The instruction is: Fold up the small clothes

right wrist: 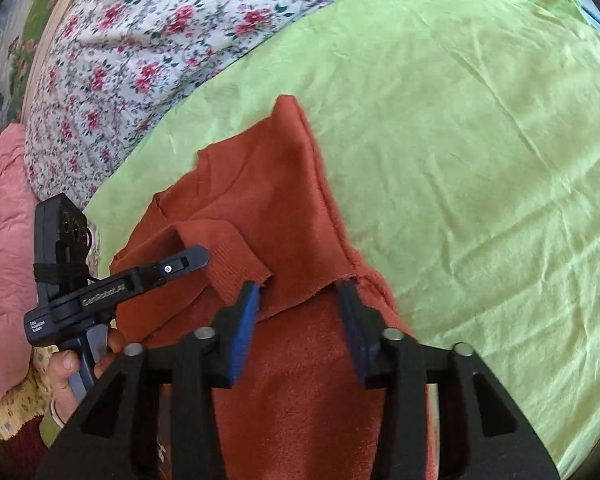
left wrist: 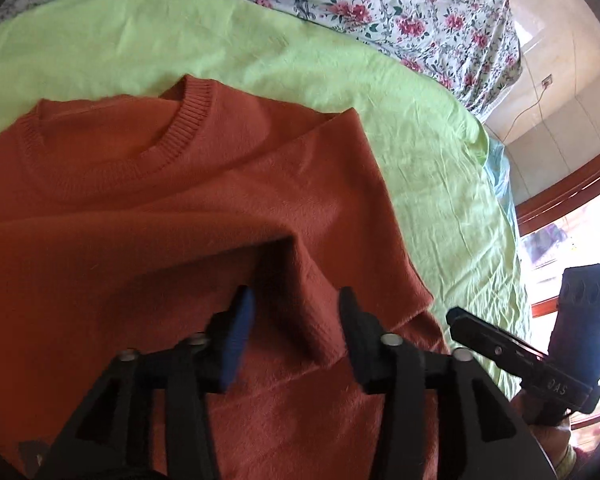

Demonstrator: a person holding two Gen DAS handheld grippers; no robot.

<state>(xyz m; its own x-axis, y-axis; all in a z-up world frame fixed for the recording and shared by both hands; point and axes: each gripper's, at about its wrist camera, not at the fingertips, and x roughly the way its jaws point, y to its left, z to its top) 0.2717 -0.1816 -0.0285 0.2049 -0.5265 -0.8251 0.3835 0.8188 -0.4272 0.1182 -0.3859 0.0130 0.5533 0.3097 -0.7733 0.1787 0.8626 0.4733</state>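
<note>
The left tongs [left wrist: 296, 304] are spread apart, and a raised fold of the orange sweater [left wrist: 148, 216] stands between the two fingers without being pinched. The right tongs [right wrist: 300, 300] are also spread, with the edge of the sweater [right wrist: 284, 208] lying between the blue pads [right wrist: 246, 320]. The sweater lies partly folded on a light green sheet [right wrist: 480, 168] that covers the bed. Its ribbed collar [left wrist: 188, 128] points away from the left tongs. Behind the green sheet is a flowered bedcover [left wrist: 420, 16], and at the left edge of the right view a pink quilt [right wrist: 4, 248].
</note>
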